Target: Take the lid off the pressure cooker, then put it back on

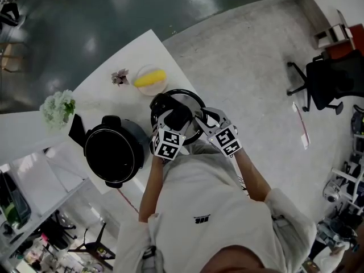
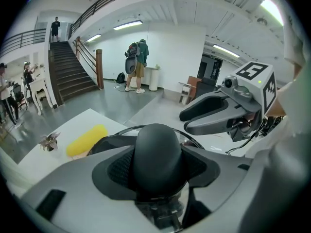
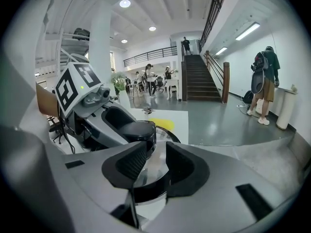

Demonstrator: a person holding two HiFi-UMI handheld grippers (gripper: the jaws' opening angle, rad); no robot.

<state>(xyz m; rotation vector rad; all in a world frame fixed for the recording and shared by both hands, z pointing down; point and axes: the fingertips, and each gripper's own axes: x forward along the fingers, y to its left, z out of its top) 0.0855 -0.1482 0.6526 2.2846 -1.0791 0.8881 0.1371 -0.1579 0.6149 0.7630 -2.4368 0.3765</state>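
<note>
The pressure cooker's lid (image 1: pixel 186 102) is at the near corner of the white worktop (image 1: pixel 133 56), at about 2 o'clock from the open cooker pot (image 1: pixel 114 155) and apart from it. I can't tell whether the lid rests on the worktop or hangs just above it.

The left tool (image 1: pixel 175 117) comes in from 6 o'clock. Its two padded jaws are clamped on either side of the lid's round black knob (image 2: pixel 158 152), which fills the space between them.

The right tool (image 1: pixel 203 118) reaches in from about 4 o'clock, with its tips over the lid's rim. In the right gripper view its jaws stand a little apart. The shiny lid surface shows through the gap, and I can't see either pad pressing on anything.

At 11 o'clock from the lid there is a pale plate (image 1: pixel 160 90) with a yellow oblong thing (image 1: pixel 150 78) lying on it. A small dried flower (image 1: pixel 119 77) sits at the plate's 9 o'clock. A bunch of white flowers (image 1: pixel 57 108) stands at 10 o'clock from the pot, near the worktop's far edge.

On the floor well off at 3 o'clock there is a black office chair (image 1: pixel 333 78). Across the hall a staircase (image 2: pixel 68 74) climbs the wall, and a person with a backpack (image 2: pixel 137 64) stands beyond it.
</note>
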